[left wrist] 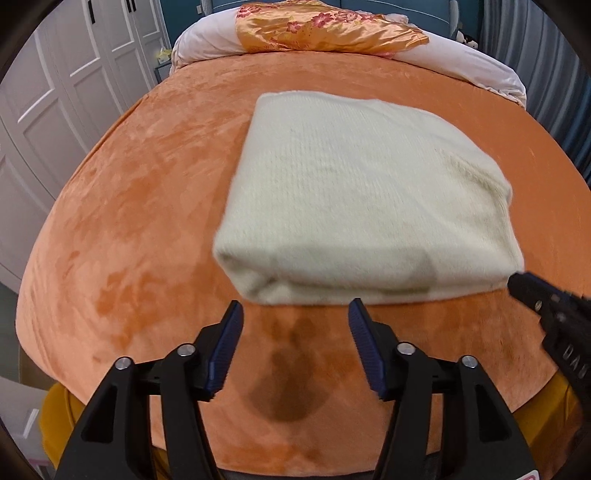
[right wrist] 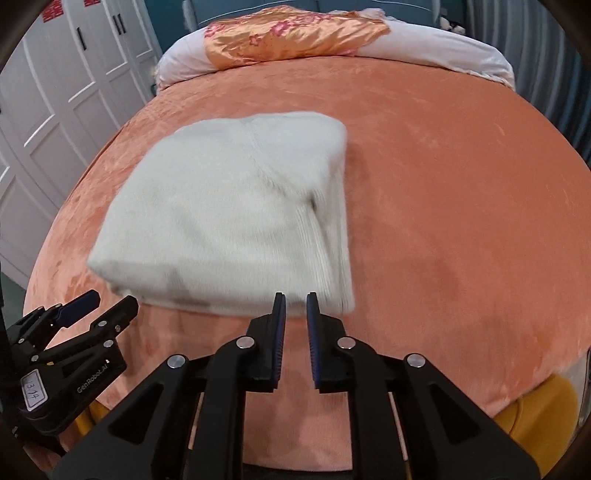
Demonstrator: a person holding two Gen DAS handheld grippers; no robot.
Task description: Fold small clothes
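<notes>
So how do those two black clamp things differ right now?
The left gripper stands wide open, while the right gripper leaves only a narrow gap. The left faces the near left corner of the folded cream knitted garment, the right its near right corner. Both are empty, with blue pads.

An orange plush bed fills the room; white wardrobe doors stand left, teal wall behind.

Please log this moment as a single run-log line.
cream sweater: folded, on orange bed cover | left gripper: open, empty | right gripper: narrow gap, empty, at sweater's near edge
</notes>
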